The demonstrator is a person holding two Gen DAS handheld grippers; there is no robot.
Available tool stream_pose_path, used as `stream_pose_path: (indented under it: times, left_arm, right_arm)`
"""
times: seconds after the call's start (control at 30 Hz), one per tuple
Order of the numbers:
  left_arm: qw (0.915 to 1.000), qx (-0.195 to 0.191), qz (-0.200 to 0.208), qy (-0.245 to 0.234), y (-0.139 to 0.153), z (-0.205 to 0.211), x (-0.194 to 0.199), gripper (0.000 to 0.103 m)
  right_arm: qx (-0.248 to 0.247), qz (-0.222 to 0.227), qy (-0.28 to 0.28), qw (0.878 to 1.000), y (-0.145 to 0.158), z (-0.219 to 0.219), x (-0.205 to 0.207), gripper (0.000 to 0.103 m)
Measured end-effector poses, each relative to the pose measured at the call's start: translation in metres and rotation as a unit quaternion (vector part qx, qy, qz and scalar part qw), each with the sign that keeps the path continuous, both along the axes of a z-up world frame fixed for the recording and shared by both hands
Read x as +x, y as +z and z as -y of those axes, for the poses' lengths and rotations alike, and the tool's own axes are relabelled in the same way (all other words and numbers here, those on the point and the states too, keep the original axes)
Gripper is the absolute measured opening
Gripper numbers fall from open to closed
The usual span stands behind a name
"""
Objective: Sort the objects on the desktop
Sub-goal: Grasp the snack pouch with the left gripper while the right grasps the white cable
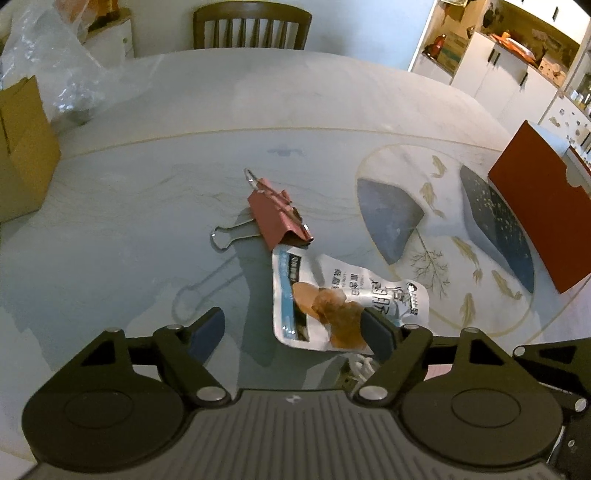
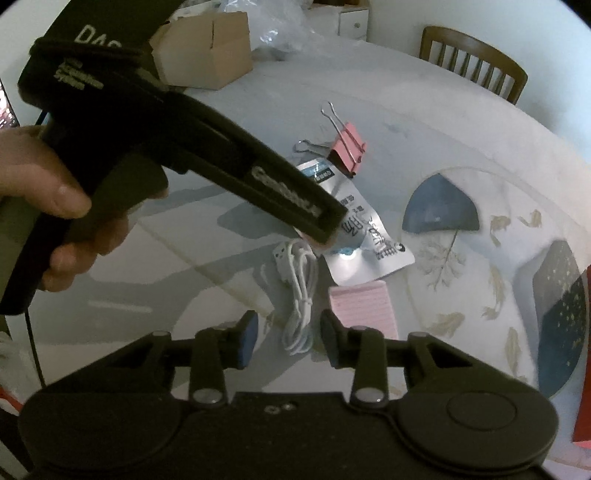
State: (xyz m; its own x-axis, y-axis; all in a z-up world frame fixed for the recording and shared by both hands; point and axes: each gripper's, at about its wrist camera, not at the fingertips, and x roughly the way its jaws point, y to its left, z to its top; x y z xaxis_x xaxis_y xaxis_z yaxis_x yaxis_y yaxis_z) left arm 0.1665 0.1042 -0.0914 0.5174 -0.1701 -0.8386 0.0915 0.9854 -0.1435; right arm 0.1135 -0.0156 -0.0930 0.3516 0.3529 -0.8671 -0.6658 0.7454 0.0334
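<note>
Round and glass-topped, the table (image 1: 147, 229) fills both views, a wooden chair (image 1: 252, 27) behind it and a cardboard box (image 1: 22, 155) at one side. Near the middle lies a silver snack pouch (image 1: 351, 295), touching a pink binder clip (image 1: 279, 218). The left gripper (image 1: 295, 332) stands wide, one finger over the pouch's edge, nothing pinched. Closer in, a white cable (image 2: 301, 306) lies between the right gripper (image 2: 288, 339)'s half-closed fingers, beside a pink notepad (image 2: 364, 306); not clamped as far as I can tell. Risks: the pouch may slide on the glass and drag the clip, and the cable loops could slip free.
</note>
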Motion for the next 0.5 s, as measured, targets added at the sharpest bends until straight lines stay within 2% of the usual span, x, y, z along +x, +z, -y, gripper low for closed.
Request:
stream_pose_path:
  times: [0.1, 0.17, 0.2, 0.27, 0.5]
  left_arm:
    - [0.9999, -0.006, 0.003, -0.009, 0.002, 0.004, 0.001, 0.067]
    - [0.9998, -0.012, 0.003, -0.018, 0.002, 0.008, 0.001, 0.050]
    - [0.9997, -0.013, 0.004, -0.020, 0.003, 0.009, 0.001, 0.047]
    - [0.9997, -0.013, 0.004, -0.021, 0.003, 0.011, 0.000, 0.031]
    - [0.9993, -0.035, 0.005, -0.015, 0.004, 0.012, -0.004, 0.028]
  right_arm:
    - [-0.004, 0.006, 0.003, 1.000, 0.000, -0.004, -0.001, 0.028]
    - [-0.007, 0.008, 0.005, 1.000, 0.001, -0.005, -0.001, 0.021]
    - [-0.008, 0.008, 0.006, 1.000, 0.001, -0.005, -0.001, 0.018]
    - [-0.006, 0.005, 0.006, 1.000, 0.002, -0.005, 0.000, 0.015]
    - [0.017, -0.016, -0.002, 1.000, 0.007, 0.009, 0.001, 0.012]
